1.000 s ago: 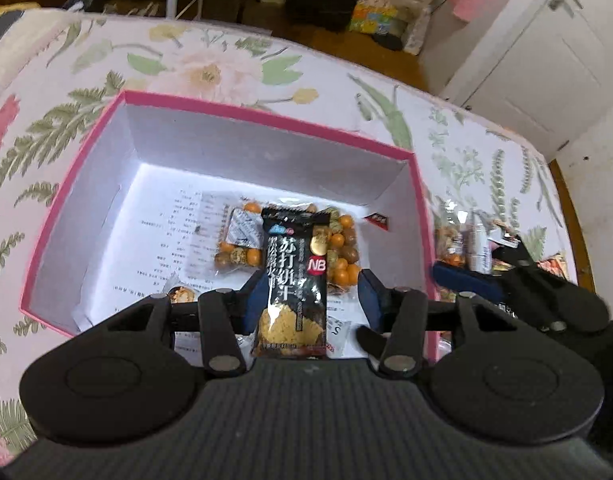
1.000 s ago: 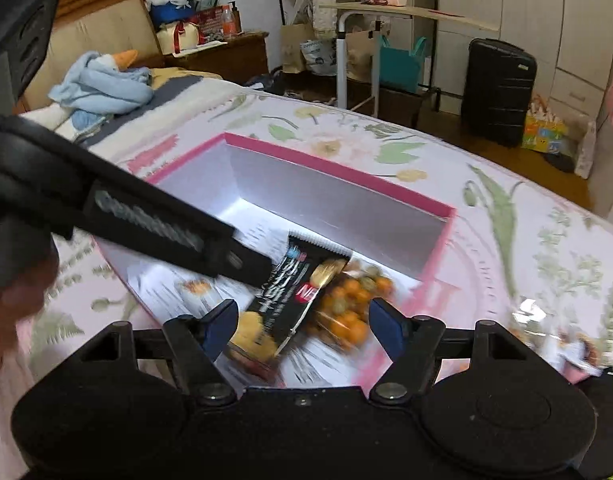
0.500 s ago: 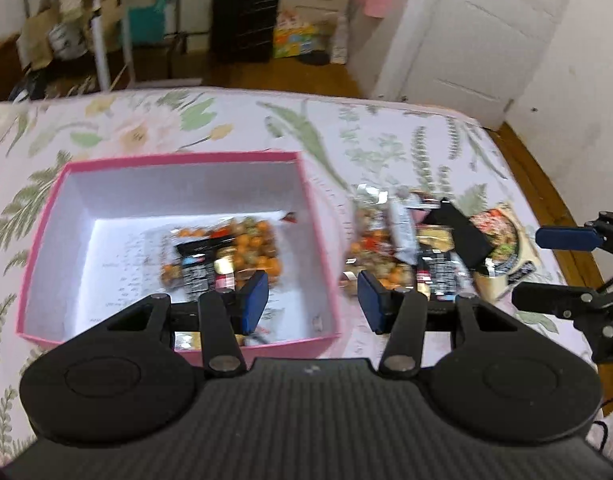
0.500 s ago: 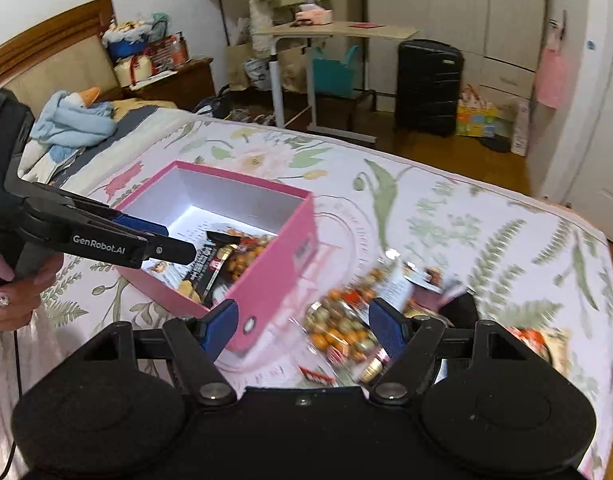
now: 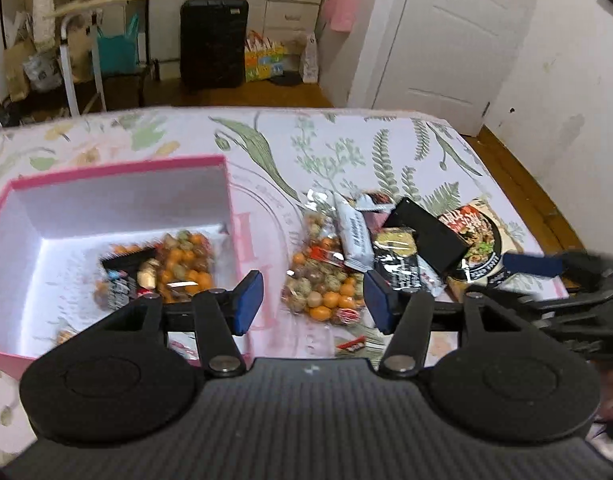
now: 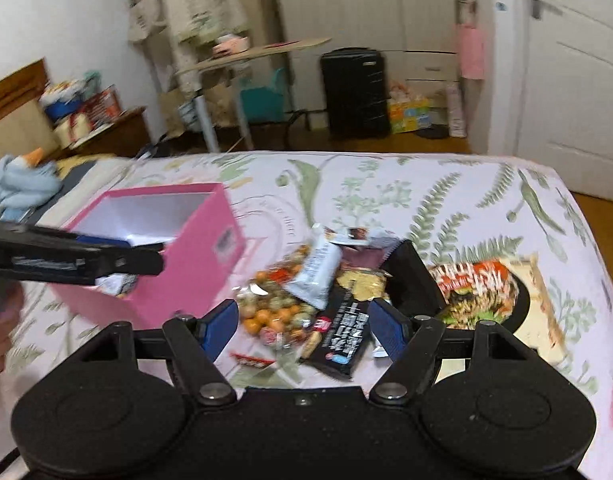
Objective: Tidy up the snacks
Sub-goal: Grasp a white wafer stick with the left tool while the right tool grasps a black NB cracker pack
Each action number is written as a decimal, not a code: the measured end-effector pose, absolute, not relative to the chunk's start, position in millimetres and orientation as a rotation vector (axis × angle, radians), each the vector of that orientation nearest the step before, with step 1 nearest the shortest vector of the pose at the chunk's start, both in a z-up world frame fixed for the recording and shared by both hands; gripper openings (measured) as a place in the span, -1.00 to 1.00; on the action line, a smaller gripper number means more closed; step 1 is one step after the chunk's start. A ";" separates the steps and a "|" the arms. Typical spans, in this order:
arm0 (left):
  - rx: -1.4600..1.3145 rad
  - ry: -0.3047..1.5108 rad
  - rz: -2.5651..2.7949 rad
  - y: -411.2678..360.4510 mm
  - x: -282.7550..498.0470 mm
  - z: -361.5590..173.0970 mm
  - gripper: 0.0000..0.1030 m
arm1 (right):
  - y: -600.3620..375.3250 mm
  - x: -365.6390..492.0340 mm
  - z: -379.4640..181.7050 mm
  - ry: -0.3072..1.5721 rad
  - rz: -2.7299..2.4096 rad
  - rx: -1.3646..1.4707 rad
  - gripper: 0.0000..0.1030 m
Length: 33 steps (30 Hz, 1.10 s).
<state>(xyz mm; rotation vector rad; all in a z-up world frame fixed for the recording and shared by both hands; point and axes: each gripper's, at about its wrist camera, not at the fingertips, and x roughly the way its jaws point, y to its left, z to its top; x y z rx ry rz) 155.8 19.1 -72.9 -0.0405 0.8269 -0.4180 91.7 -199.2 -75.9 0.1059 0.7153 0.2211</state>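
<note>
A pink box with a white inside sits on the floral bedspread; it holds a bag of orange and green balls and a black snack pack. It also shows in the right wrist view. A pile of snacks lies to its right: a clear bag of coloured balls, a white bar, a black pack, a black box and a noodle pack. My left gripper is open and empty above the ball bag. My right gripper is open and empty over the pile.
A small red wrapper lies at the near edge of the pile. The bed's right edge drops to a wooden floor. A black suitcase, a folding table and a white door stand beyond the bed.
My left gripper let go of the black snack pack into the box, then swung right over the pile. My right gripper moved right and back from the box to above the pile.
</note>
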 end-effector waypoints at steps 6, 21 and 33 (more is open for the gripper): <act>-0.032 0.828 -0.387 -6.7 172.4 -90.9 0.05 | -206.7 116.0 -123.2 0.756 0.206 0.242 0.37; 0.016 0.953 -0.423 -74.7 238.9 -125.8 0.05 | -175.9 161.2 -162.2 0.791 0.140 0.068 0.39; 0.014 1.006 -0.426 -100.0 277.7 -166.6 0.02 | -163.4 156.4 -179.0 0.728 0.082 -0.087 0.26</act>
